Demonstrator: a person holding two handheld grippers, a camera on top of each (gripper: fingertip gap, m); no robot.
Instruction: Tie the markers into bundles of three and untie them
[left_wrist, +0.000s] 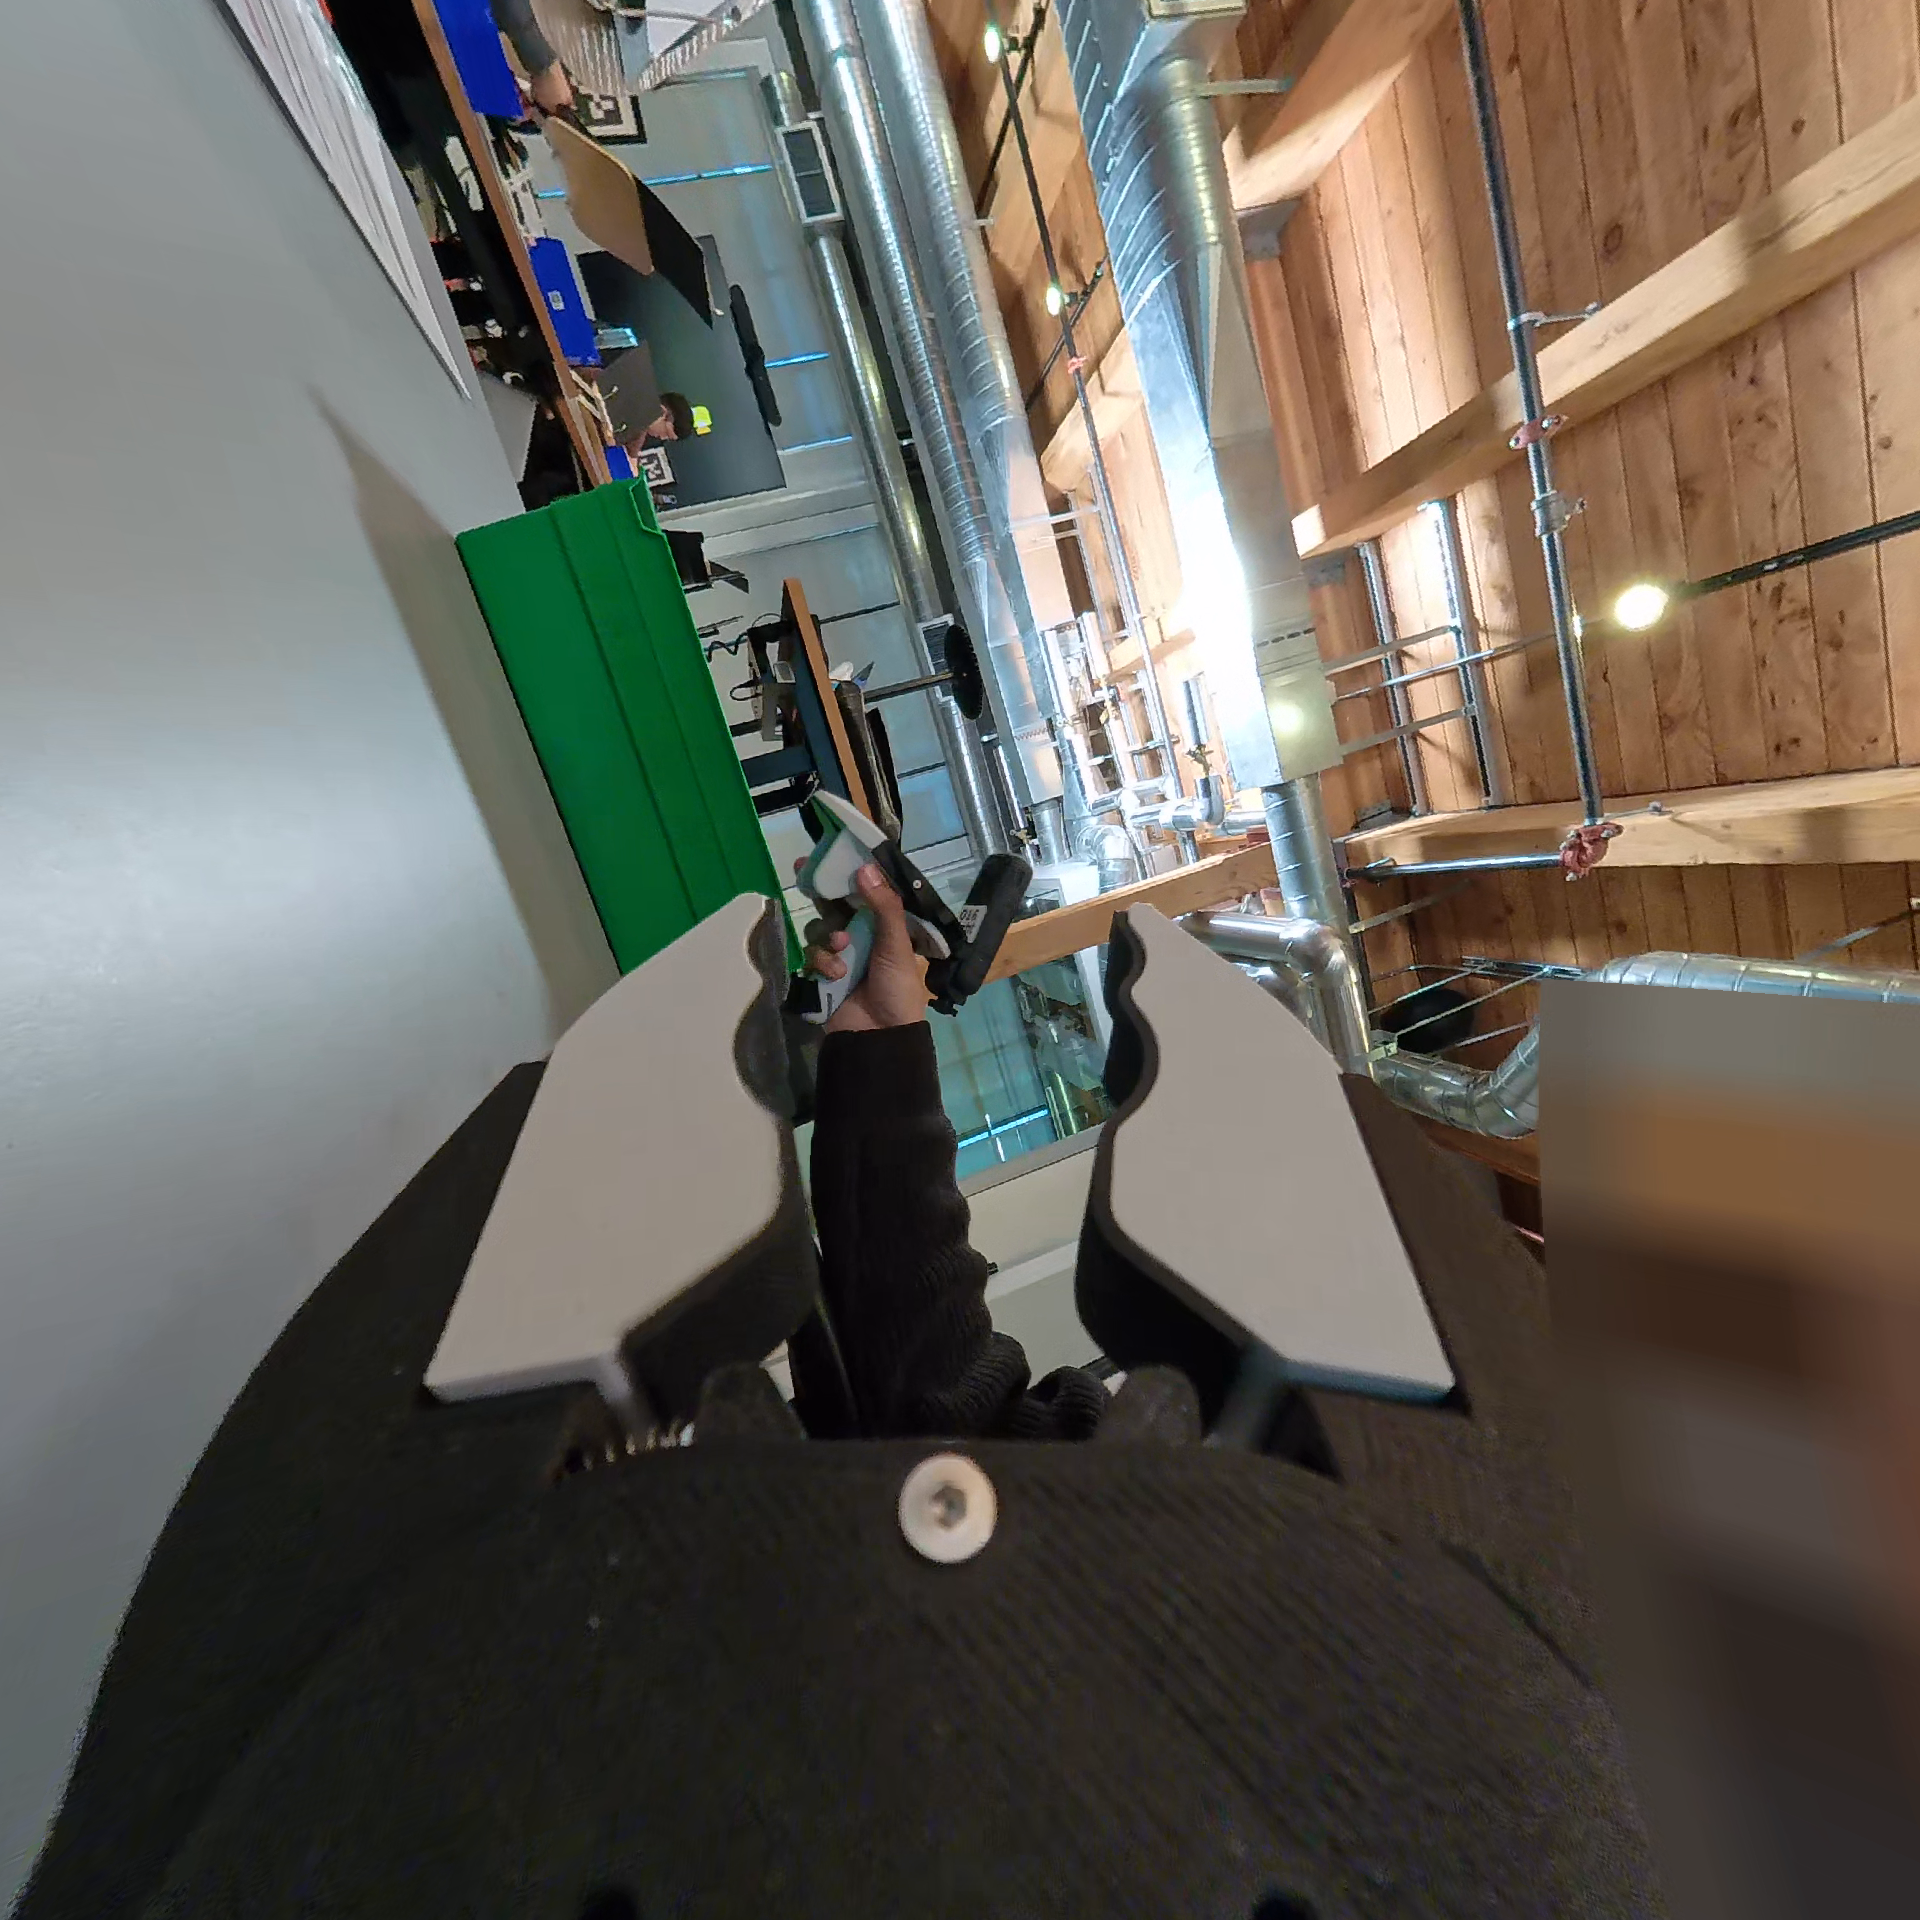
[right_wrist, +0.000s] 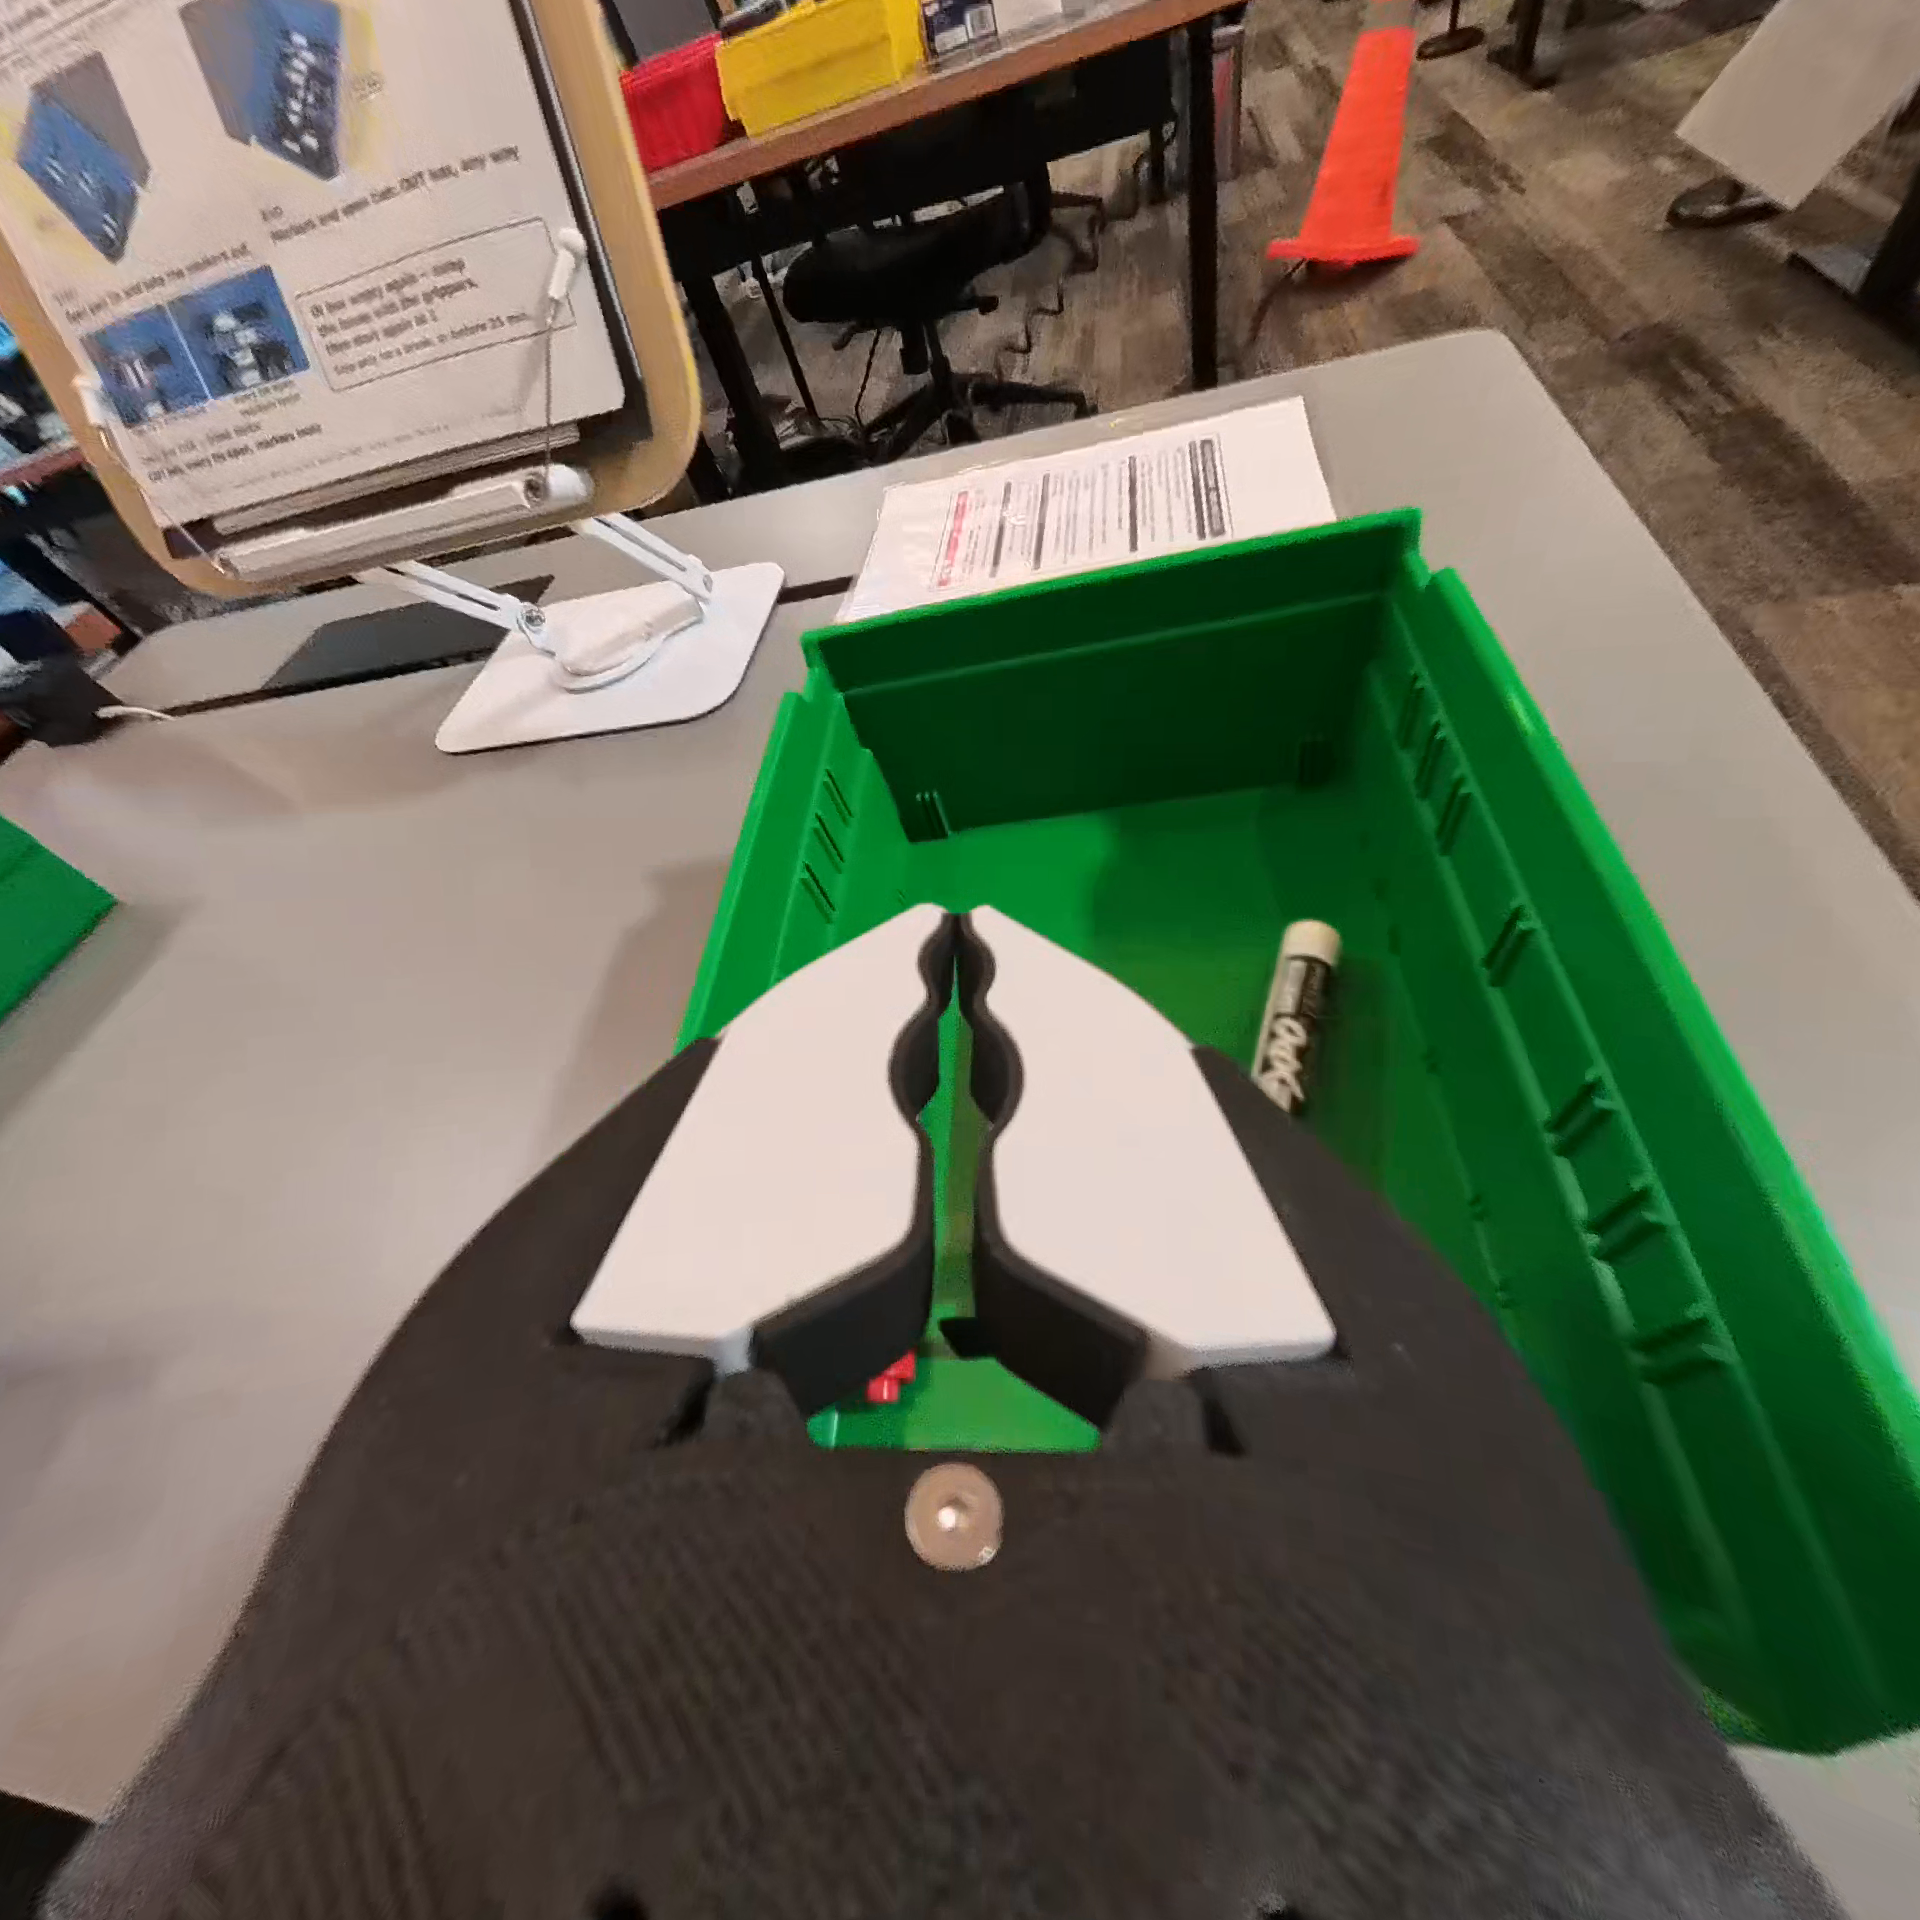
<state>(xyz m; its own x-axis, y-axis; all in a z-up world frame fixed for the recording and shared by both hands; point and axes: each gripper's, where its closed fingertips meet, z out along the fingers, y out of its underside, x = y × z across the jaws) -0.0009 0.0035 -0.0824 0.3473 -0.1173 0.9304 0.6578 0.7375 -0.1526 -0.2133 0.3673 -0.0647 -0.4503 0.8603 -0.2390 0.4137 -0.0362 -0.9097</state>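
My right gripper (right_wrist: 956, 925) is shut with its tips touching, and I see nothing between them. It hovers over the near left wall of an open green bin (right_wrist: 1558, 1039) on the grey table (right_wrist: 364, 987). A black-and-white marker (right_wrist: 1294, 1023) lies inside the bin by its right wall. A small red thing (right_wrist: 894, 1387) shows through the gap behind the fingers. My left gripper (left_wrist: 948, 920) is open and empty, tipped sideways and pointing toward the ceiling. Beyond it a hand in a dark sleeve (left_wrist: 894, 1195) holds the other gripper (left_wrist: 862, 883) beside the green bin (left_wrist: 623, 707).
A document stand (right_wrist: 343, 260) on a white base (right_wrist: 623, 665) stands at the back left, with a printed sheet (right_wrist: 1091, 509) behind the bin. A second green bin's corner (right_wrist: 42, 914) is at the left edge. Beyond the table are a chair (right_wrist: 914, 281) and an orange cone (right_wrist: 1361, 145).
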